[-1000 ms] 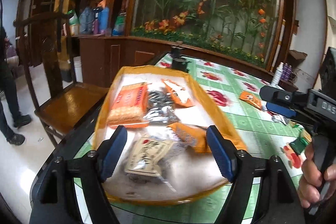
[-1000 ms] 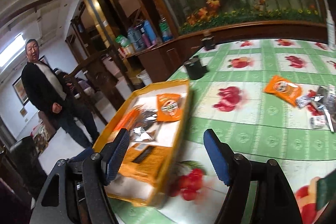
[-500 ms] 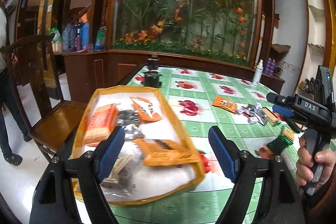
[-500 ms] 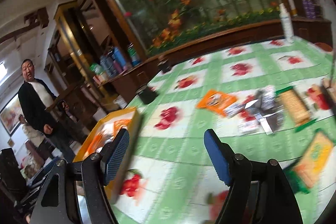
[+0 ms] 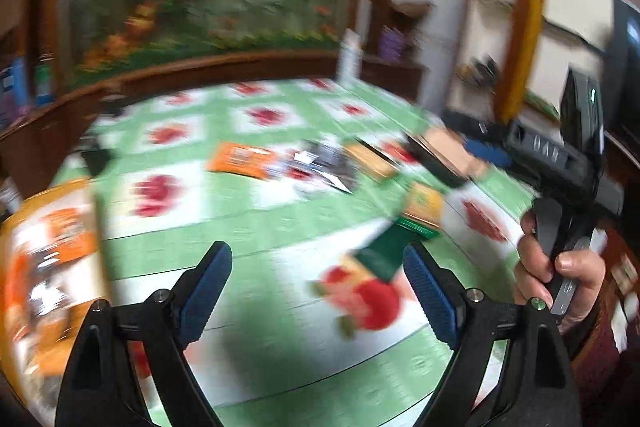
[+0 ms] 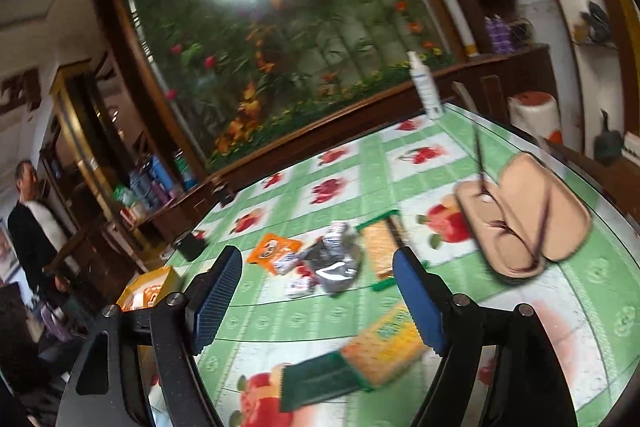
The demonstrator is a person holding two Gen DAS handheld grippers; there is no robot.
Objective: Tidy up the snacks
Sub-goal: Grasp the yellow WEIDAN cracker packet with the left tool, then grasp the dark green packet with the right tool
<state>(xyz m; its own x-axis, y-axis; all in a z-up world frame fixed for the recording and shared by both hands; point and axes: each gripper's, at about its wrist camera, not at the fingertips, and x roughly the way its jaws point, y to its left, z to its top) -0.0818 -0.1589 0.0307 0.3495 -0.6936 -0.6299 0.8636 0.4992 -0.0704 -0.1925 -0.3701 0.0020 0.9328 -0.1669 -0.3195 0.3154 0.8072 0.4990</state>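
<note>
The yellow tray (image 5: 94, 211) with several packets in it sits at the far left of the blurred left wrist view. Loose snacks lie mid-table: an orange packet (image 6: 274, 251), silver wrappers (image 6: 332, 263), a long cracker pack (image 6: 380, 243) and a yellow-and-green pack (image 6: 380, 347). My left gripper (image 5: 316, 279) hovers over the cloth near a dark green wrapper (image 5: 380, 251), its jaws opening, nothing between them. My right gripper (image 6: 316, 279) points at the snack pile, also opening and empty. A hand (image 5: 560, 267) holds its handle at the right.
An open tan glasses case (image 6: 524, 219) with glasses lies right of the snacks. A white bottle (image 6: 426, 87) stands at the far table edge, a black object (image 6: 190, 247) near the tray. A person (image 6: 32, 227) stands beyond the table at left.
Both grippers have swung right, away from the tray toward the loose snacks. The tray slid to the left edge of both views. Both sets of jaws stand slightly wider.
</note>
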